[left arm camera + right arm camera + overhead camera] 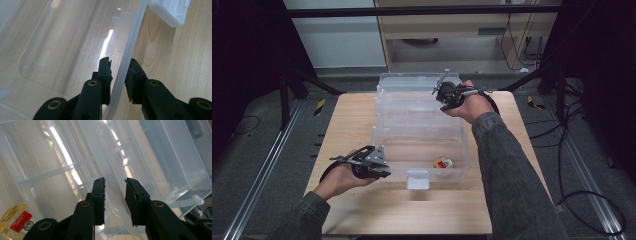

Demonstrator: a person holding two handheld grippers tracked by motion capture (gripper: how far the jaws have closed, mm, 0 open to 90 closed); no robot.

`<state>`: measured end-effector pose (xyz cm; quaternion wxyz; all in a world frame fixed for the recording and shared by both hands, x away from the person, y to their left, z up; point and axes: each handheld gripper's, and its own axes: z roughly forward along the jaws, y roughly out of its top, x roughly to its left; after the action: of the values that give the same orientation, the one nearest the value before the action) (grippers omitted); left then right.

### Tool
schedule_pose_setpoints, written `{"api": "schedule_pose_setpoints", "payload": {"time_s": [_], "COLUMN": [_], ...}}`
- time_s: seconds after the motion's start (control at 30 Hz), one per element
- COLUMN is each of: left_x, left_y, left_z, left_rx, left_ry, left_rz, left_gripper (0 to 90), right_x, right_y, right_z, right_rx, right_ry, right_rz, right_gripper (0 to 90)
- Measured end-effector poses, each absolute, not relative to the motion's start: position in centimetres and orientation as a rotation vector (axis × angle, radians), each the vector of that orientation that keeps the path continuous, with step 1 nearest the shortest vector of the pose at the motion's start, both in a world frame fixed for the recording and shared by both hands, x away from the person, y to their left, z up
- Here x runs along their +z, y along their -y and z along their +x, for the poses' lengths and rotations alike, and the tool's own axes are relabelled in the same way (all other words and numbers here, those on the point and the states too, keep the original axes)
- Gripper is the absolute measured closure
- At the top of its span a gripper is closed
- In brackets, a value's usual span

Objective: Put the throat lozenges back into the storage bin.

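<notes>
Left gripper (pixel 117 80) pinches the clear bin's (pixel 422 131) near rim; right gripper (pixel 115 195) pinches its raised lid (pixel 110 162) (fingers straddling each edge).

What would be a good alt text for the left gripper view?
The left claw straddles the rim of a clear plastic box, one jaw inside, one outside. The box sits on a light wooden table.

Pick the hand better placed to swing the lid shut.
Right. The right tool already straddles the raised lid at its right edge, though whether it presses on it is unclear. The left tool is clamped on the bin wall, far from the lid, so it is better used for steadying.
</notes>
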<state>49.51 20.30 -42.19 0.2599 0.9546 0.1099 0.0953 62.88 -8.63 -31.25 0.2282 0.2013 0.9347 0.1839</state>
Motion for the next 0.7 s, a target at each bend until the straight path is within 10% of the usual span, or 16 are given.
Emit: {"api": "schedule_pose_setpoints", "payload": {"time_s": [0.7], "left_x": [-42.18], "left_y": [-20.12], "left_z": [49.33], "left_rx": [0.278], "left_ry": [-0.325], "left_rz": [2.586], "left_gripper": [75.0], "right_x": [-30.68], "right_y": [8.47], "right_z": [62.43], "right_rx": [0.493], "right_ry": [-2.617], "right_rz": [0.483], "right_gripper": [78.1]}}
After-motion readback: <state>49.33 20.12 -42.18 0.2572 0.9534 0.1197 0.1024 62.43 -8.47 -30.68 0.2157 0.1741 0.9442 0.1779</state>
